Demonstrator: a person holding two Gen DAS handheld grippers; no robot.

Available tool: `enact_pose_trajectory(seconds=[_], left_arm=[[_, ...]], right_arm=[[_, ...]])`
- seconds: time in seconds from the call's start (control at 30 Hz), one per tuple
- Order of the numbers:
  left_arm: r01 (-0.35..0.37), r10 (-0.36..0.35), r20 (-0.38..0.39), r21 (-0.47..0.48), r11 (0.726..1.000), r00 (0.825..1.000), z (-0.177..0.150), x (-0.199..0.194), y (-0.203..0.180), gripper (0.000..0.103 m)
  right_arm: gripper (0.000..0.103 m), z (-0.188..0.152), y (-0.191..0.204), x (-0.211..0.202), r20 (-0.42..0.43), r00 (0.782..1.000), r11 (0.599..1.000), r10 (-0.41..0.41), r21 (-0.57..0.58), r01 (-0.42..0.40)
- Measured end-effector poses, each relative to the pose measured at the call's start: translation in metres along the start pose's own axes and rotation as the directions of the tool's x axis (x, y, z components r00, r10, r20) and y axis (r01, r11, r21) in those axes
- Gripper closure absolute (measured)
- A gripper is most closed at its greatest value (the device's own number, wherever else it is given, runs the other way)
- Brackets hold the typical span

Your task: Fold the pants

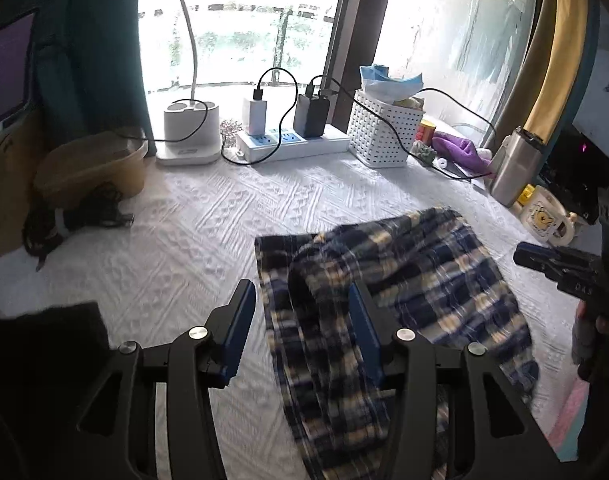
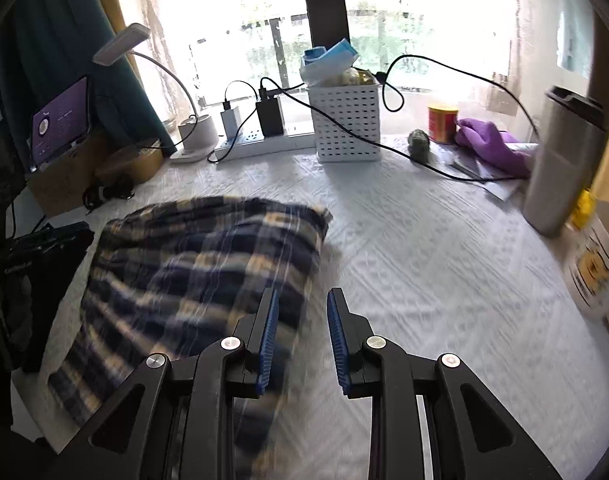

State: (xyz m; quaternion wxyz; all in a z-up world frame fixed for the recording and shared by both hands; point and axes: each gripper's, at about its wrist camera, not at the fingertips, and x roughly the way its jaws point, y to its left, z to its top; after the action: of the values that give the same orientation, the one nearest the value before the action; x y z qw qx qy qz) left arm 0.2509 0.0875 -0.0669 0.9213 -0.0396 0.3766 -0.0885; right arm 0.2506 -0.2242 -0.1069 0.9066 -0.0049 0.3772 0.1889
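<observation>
Nearest the left wrist camera, the left gripper point(image 1: 300, 320) stood with its blue pads spread wide, and a raised ridge of the plaid pants point(image 1: 388, 280) ran between them, though blur made it hard to tell whether either pad touched the cloth. Nearest the right wrist camera, the right gripper point(image 2: 302, 322) was likewise parted, nothing between its pads, its left finger over the right edge of the pants point(image 2: 200, 264) and its right finger over the bare white quilted cover point(image 2: 444, 264). The pants lay bunched and partly doubled over in the middle of that cover, so the fold appeared to be mid-way, with both tools free of a firm grip. The next move probably called for closing each gripper on an edge or corner of the cloth, then lifting evenly so the layers carried over square. Farther back stood a steel tumbler point(image 2: 564, 160), a white perforated basket point(image 2: 346, 120), a power strip point(image 1: 292, 142) with chargers and a desk lamp point(image 1: 190, 128) by the window.
</observation>
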Motion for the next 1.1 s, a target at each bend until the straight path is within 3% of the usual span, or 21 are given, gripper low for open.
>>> enact_pose_trajectory(seconds=[0.33, 0.4, 0.5, 0.53, 0.57, 0.63, 0.73, 0.8, 0.87, 0.97, 1.1], left_arm=[[0.011, -0.010, -0.009, 0.103, 0.995, 1.000, 0.007, 0.031, -0.008, 0.056], [0.016, -0.014, -0.013, 0.113, 0.993, 1.000, 0.010, 0.035, -0.008, 0.070], [0.023, -0.019, -0.035, 0.114, 0.993, 0.999, 0.012, 0.044, -0.008, 0.076], [0.021, -0.016, -0.040, 0.115, 0.993, 0.999, 0.013, 0.046, -0.009, 0.077], [0.019, -0.014, -0.045, 0.115, 0.993, 0.999, 0.014, 0.048, -0.009, 0.080], [0.018, -0.013, -0.051, 0.103, 0.994, 0.999, 0.014, 0.051, -0.006, 0.083], [0.024, -0.019, -0.050, 0.088, 0.996, 0.999, 0.016, 0.050, -0.004, 0.089], [0.028, -0.024, -0.039, 0.089, 0.996, 0.999, 0.019, 0.046, -0.005, 0.094], [0.030, -0.027, -0.033, 0.094, 0.995, 0.999, 0.020, 0.046, -0.006, 0.095], [0.026, -0.022, -0.044, 0.097, 0.995, 0.999, 0.022, 0.049, -0.006, 0.096], [0.052, -0.045, -0.063, 0.105, 0.993, 0.997, 0.023, 0.044, -0.007, 0.095]], right_arm=[[0.076, 0.033, -0.010, 0.054, -0.038, 0.999, 0.999, 0.032, 0.000, -0.032], [0.076, 0.038, -0.011, 0.060, -0.039, 0.998, 0.999, 0.041, -0.002, -0.042], [0.075, 0.044, -0.012, 0.070, -0.045, 0.997, 0.998, 0.058, 0.003, -0.058], [0.066, 0.045, -0.013, 0.074, -0.052, 0.997, 0.998, 0.061, 0.002, -0.061], [0.050, 0.045, -0.014, 0.078, -0.062, 0.996, 0.998, 0.063, 0.001, -0.063], [0.035, 0.045, -0.016, 0.085, -0.075, 0.995, 0.998, 0.064, 0.005, -0.064], [0.035, 0.044, -0.022, 0.088, -0.067, 0.993, 0.995, 0.098, 0.029, -0.096], [0.038, 0.043, -0.024, 0.088, -0.058, 0.992, 0.993, 0.116, 0.037, -0.114], [0.060, 0.042, -0.022, 0.094, -0.073, 0.987, 0.989, 0.143, 0.032, -0.141], [0.073, 0.039, -0.016, 0.105, -0.093, 0.983, 0.988, 0.156, 0.013, -0.155], [0.081, 0.045, -0.017, 0.099, -0.064, 0.989, 0.991, 0.135, 0.010, -0.134]])
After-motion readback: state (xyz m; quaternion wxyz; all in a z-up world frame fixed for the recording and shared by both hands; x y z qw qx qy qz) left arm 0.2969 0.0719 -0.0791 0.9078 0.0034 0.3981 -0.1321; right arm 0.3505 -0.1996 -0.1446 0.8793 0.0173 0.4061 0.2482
